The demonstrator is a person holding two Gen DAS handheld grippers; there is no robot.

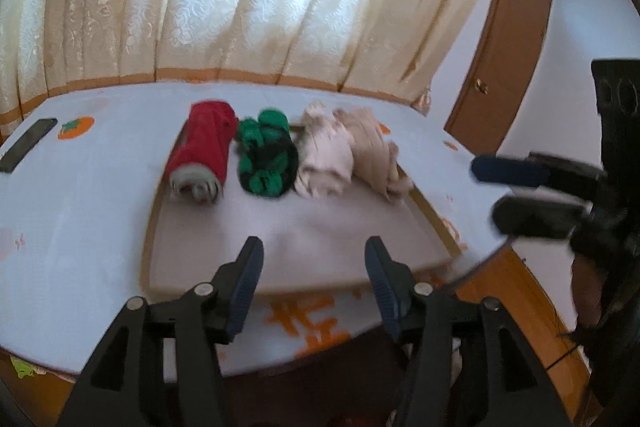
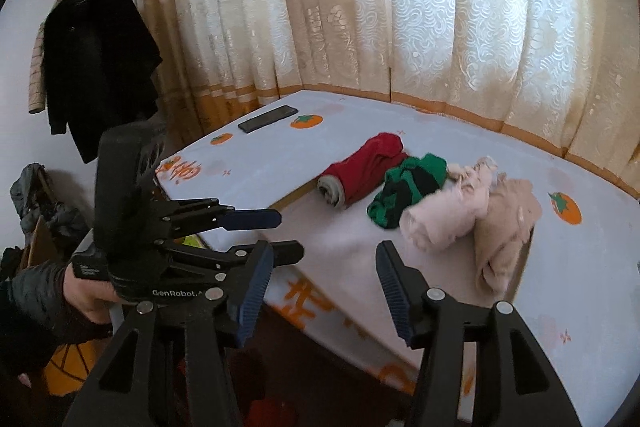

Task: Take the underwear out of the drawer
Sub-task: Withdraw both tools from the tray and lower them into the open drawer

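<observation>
Rolled underwear in a row, red (image 1: 202, 151), green-black (image 1: 266, 155), pink (image 1: 322, 155), beige (image 1: 374, 155), both tongs (image 1: 314, 251) (image 2: 324, 259) wide, empty.

A table (image 2: 400, 131) covered in a pale cloth printed with orange persimmons is carrying everything. A shallow wood-edged drawer (image 1: 434, 223) is lying flat on it, its base pale like the cloth. Four rolled bundles are sitting side by side along the drawer's far end: a red roll (image 1: 202, 151), a green and black roll (image 1: 266, 153) just beside it, a pale pink roll (image 1: 322, 157) touching that, and a beige roll (image 1: 374, 155) leaning over the drawer's right rim. A dark phone (image 1: 26, 143) is lying on the cloth at the far left corner, well apart from the drawer, near a persimmon print (image 1: 75, 127)
</observation>
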